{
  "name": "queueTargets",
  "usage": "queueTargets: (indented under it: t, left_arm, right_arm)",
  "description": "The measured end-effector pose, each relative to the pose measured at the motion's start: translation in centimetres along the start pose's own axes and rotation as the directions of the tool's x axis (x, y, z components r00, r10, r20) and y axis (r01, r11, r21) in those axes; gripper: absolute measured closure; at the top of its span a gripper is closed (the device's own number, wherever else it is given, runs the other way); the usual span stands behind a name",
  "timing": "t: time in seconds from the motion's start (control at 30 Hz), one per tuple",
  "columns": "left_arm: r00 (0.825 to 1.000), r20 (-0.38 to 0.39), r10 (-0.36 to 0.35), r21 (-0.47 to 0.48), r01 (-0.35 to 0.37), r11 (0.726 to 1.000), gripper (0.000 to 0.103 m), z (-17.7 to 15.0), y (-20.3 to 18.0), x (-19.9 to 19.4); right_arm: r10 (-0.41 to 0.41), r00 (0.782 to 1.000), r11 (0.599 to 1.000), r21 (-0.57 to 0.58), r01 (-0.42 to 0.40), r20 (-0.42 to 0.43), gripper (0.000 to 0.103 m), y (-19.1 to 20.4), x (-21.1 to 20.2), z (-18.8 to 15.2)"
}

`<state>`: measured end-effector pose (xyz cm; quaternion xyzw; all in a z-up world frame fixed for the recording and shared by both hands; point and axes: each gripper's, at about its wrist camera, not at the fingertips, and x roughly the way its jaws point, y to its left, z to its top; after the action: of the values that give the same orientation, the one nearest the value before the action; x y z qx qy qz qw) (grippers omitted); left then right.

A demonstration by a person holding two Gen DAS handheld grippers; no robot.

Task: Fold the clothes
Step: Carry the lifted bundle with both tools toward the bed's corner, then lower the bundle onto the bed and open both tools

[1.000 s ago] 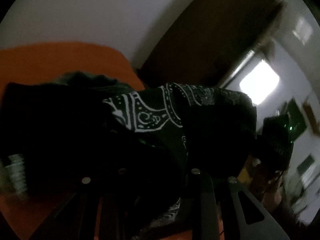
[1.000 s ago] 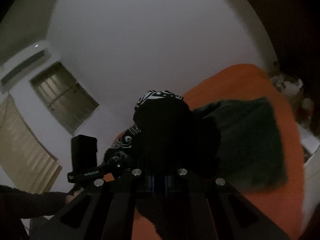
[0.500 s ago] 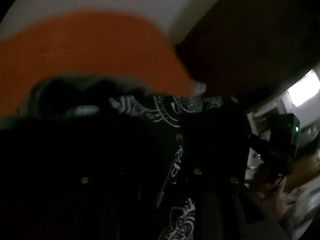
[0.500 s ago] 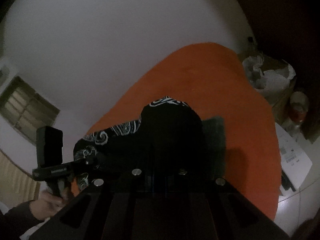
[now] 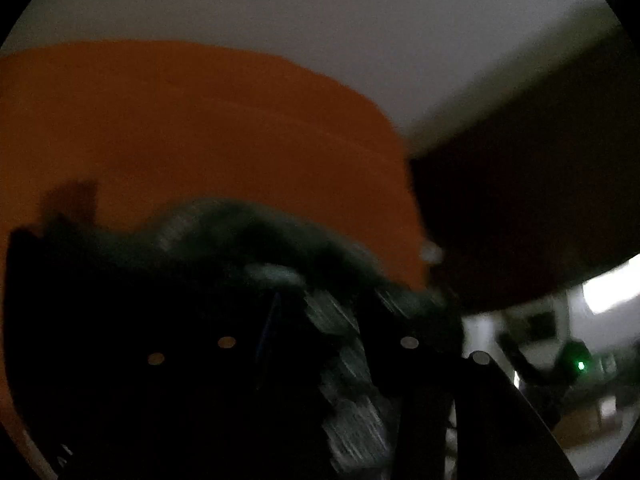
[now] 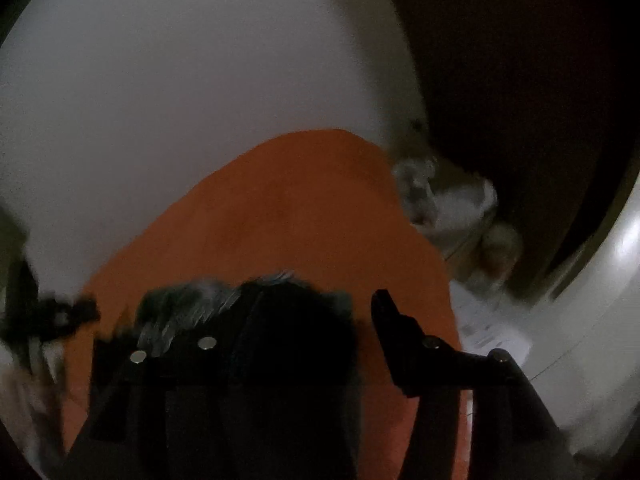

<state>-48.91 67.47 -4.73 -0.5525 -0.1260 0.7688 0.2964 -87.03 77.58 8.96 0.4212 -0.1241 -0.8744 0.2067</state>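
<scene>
My right claw (image 6: 316, 320) is nearest in its own view, its jaws standing apart and opening; the dark garment (image 6: 280, 344) lies between them against the left finger (image 6: 240, 316), while the right finger (image 6: 386, 308) stands clear of it. The garment rests on the orange cover (image 6: 288, 208), bunched at its near end. Only this view shows the pale crumpled things (image 6: 448, 204) off the cover's far corner at 2 o'clock, and a white sheet (image 6: 488, 328) at 3 o'clock; its print is too blurred to read.

From my left claw (image 5: 352, 320), also opening, blurred cloth (image 5: 344, 316) sits between the fingers, though I cannot tell whether the pads press it. This view alone shows a green light (image 5: 580, 365) at 4 o'clock.
</scene>
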Motion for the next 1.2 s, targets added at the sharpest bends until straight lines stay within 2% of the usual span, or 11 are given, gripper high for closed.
queueTargets:
  t: [0.13,0.23,0.3,0.37,0.5,0.57,0.67,0.87,0.97,1.1,1.2]
  left_arm:
    - [0.998,-0.068,-0.017,0.197,0.030,0.980,0.059,-7.6,-4.0,1.1]
    - [0.993,-0.066,0.099,0.326,-0.072,0.943,0.059,-13.7,-5.4,3.7]
    - [0.975,-0.010,0.221,0.369,-0.202,0.907,0.054,-15.3,-4.4,5.6]
    - [0.968,-0.004,0.250,0.344,-0.233,0.910,0.046,-15.2,-3.1,6.4]
    - [0.959,0.009,0.284,0.279,-0.275,0.920,0.046,-14.3,-2.4,3.7]
    - [0.977,-0.013,0.213,0.260,-0.202,0.944,0.046,-15.2,-2.9,1.7]
    - [0.990,-0.036,0.138,0.329,-0.118,0.937,0.046,-17.4,-4.8,0.2]
    - [0.955,-0.067,0.289,0.387,-0.242,0.890,0.046,-19.8,-2.8,2.3]
    - [0.958,-0.113,0.262,0.368,-0.204,0.907,0.046,-20.4,-0.7,0.2]
    - [0.961,-0.106,0.256,0.394,-0.196,0.898,0.046,-21.4,0.7,-1.9]
    - [0.964,-0.120,0.236,0.361,-0.179,0.915,0.046,-21.1,2.4,-3.2]
  right_arm:
    - [0.059,0.998,0.996,-0.069,-0.060,-0.029,0.055,4.2,-4.7,-7.7]
    - [0.107,0.993,0.993,-0.043,-0.109,-0.054,0.069,6.6,-5.4,-13.2]
    - [0.098,0.990,0.995,-0.025,-0.101,-0.101,0.073,6.6,-3.8,-15.9]
    - [0.070,0.983,0.998,0.007,-0.070,-0.172,0.079,5.4,-1.2,-17.8]
    - [0.068,0.976,0.996,0.069,-0.054,-0.208,0.088,3.8,-1.8,-18.6]
    - [0.091,0.981,0.995,0.060,-0.082,-0.172,0.088,4.3,-4.5,-18.9]
    - [0.114,0.978,0.993,0.060,-0.105,-0.177,0.088,4.8,-5.7,-19.8]
    - [0.043,0.958,0.995,0.103,-0.014,-0.284,0.088,5.0,-2.2,-22.9]
    - [0.059,0.966,0.991,0.128,-0.027,-0.251,0.088,4.7,-4.5,-23.6]
    - [0.081,0.985,0.991,0.116,-0.064,-0.150,0.085,6.1,-5.9,-22.9]
    - [-0.023,0.971,0.996,0.084,0.044,-0.236,0.085,7.0,-2.7,-23.5]
